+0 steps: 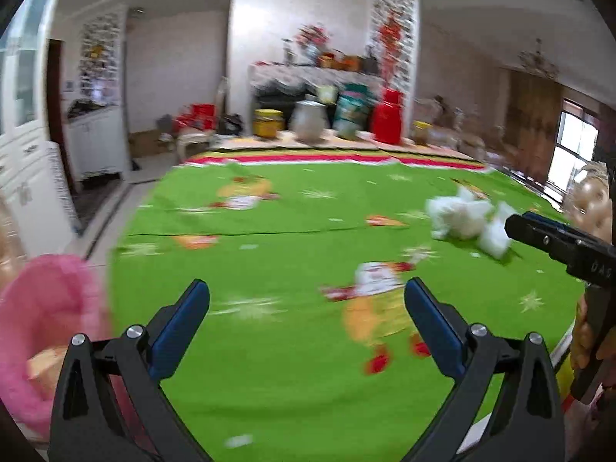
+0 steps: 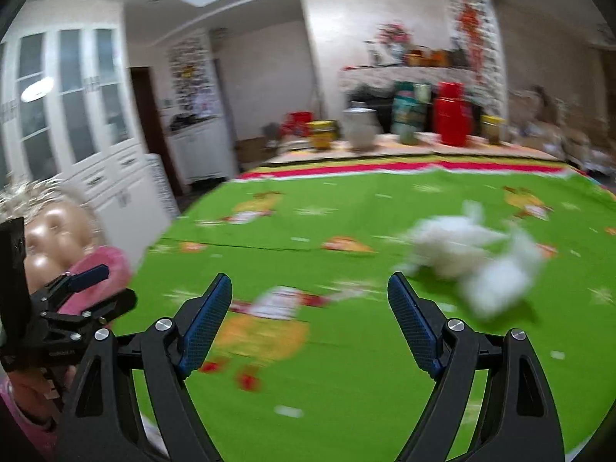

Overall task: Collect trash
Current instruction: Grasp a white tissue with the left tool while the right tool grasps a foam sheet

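Crumpled white tissues [image 1: 466, 221] lie on the green printed tablecloth [image 1: 269, 238], to the right of centre. In the left wrist view my left gripper [image 1: 308, 304] stands wide open over the cloth, nothing between its blue pads, well short and left of the tissues. My right gripper [image 1: 519, 225] reaches in from the right edge, its tip close beside the tissues. In the right wrist view my right gripper [image 2: 310, 288] is open and empty, with the blurred tissues [image 2: 473, 261] just ahead and right of its right finger. The left gripper [image 2: 102, 288] shows at the left edge.
A pink mesh basket [image 1: 46, 308] with something tan inside sits off the table's left edge. A doll's head [image 2: 57, 238] is close to the grippers. Jars, a red canister [image 1: 389, 117] and tins line the far end of the table [image 1: 308, 146]. White cabinets stand left.
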